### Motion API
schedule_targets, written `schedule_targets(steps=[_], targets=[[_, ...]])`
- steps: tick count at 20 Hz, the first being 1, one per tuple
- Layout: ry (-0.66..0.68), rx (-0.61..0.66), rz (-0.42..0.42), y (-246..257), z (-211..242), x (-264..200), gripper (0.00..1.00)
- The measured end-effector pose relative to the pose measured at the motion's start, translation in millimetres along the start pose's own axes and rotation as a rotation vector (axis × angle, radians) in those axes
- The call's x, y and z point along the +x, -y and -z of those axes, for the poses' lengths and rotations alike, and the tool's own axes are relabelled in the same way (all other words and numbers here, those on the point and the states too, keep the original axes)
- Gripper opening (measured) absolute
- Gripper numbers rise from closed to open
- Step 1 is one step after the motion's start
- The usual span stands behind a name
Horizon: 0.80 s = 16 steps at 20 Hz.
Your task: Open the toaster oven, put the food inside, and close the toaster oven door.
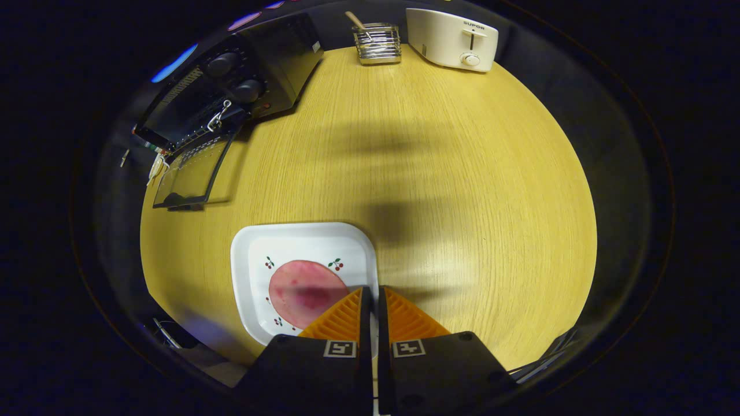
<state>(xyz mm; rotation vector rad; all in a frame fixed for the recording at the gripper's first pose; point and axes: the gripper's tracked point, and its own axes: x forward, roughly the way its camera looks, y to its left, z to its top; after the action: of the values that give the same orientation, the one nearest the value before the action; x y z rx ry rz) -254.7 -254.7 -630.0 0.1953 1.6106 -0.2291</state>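
A black toaster oven (231, 86) stands at the table's far left corner, its glass door (193, 173) folded down open onto the wood. A white square plate (254, 254) with small cherry prints lies just ahead of the fingers and carries a round pink slice of meat (300, 292). My gripper (373, 300) is at the plate's right rim, with one finger over the plate's inside and the other outside it. The jaws are almost together with the white rim showing in the thin gap. The fingers hide the slice's near right part.
A white pop-up toaster (454, 40) and a wire holder (377, 43) with a wooden utensil stand along the far edge. The wooden table (451, 190) stretches bare between the plate and these. Cables hang by the oven's left side.
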Motion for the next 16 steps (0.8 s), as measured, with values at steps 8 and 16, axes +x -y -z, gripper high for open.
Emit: schedule_targets(steps=[8, 16], targets=[[-0.14, 0.073, -0.193, -4.2, 2.3, 2.4, 0.05], [-0.222, 0.201, -0.367, -9.4, 8.7, -1.4, 0.05]])
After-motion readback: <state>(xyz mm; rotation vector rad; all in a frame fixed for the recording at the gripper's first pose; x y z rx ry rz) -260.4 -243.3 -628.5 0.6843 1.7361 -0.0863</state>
